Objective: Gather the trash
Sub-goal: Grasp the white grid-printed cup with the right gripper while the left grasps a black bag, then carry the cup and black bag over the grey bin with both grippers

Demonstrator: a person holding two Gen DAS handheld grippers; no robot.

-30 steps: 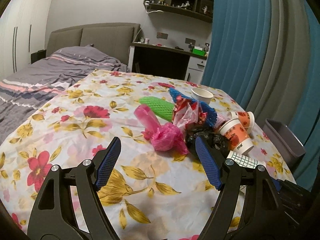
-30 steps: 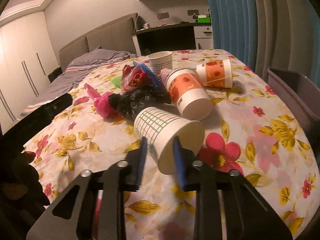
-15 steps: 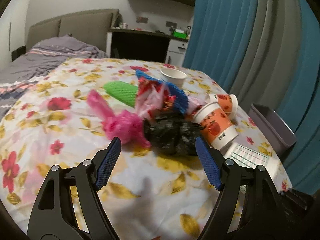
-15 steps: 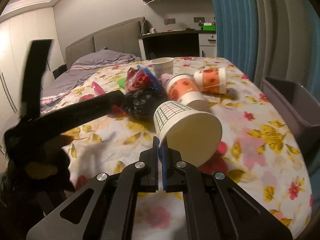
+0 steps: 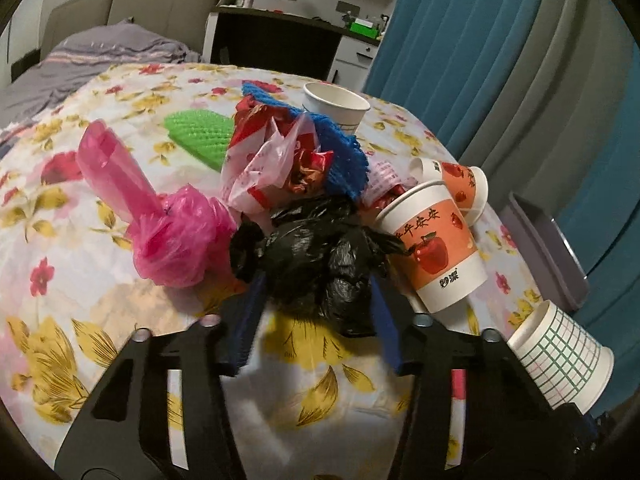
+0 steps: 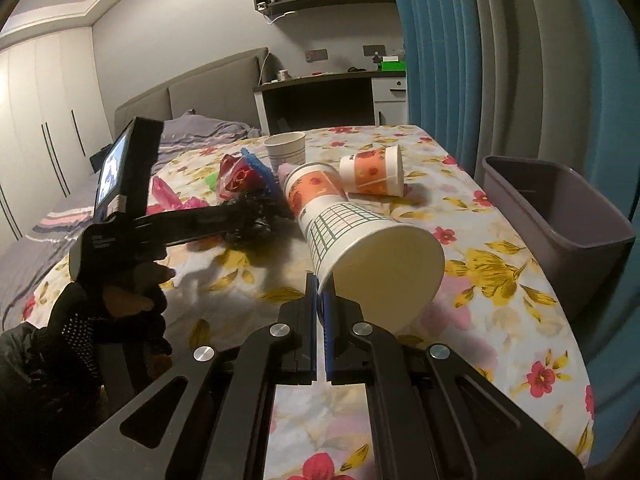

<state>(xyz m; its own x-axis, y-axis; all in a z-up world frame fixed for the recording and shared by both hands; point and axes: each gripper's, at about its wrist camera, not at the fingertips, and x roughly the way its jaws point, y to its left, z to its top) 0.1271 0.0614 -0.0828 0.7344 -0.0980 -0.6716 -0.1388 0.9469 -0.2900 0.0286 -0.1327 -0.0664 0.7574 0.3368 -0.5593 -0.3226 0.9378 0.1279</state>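
Left gripper (image 5: 316, 300) jaws just closing around crumpled black bag (image 5: 320, 256) at frame centre, pads at its sides, right gripper (image 6: 320, 300) clamped on grid-patterned paper cup (image 6: 372, 252) rim, centre frame, grey bin (image 6: 560, 220) at right edge of floral tablecloth (image 6: 500, 280).

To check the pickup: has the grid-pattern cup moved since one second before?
Yes. The grid-pattern cup, pinched by the right gripper, has left the flowered cloth and risen.

Left tool (image 5: 316, 304) has just been closing; right tool (image 6: 320, 300) clamped.
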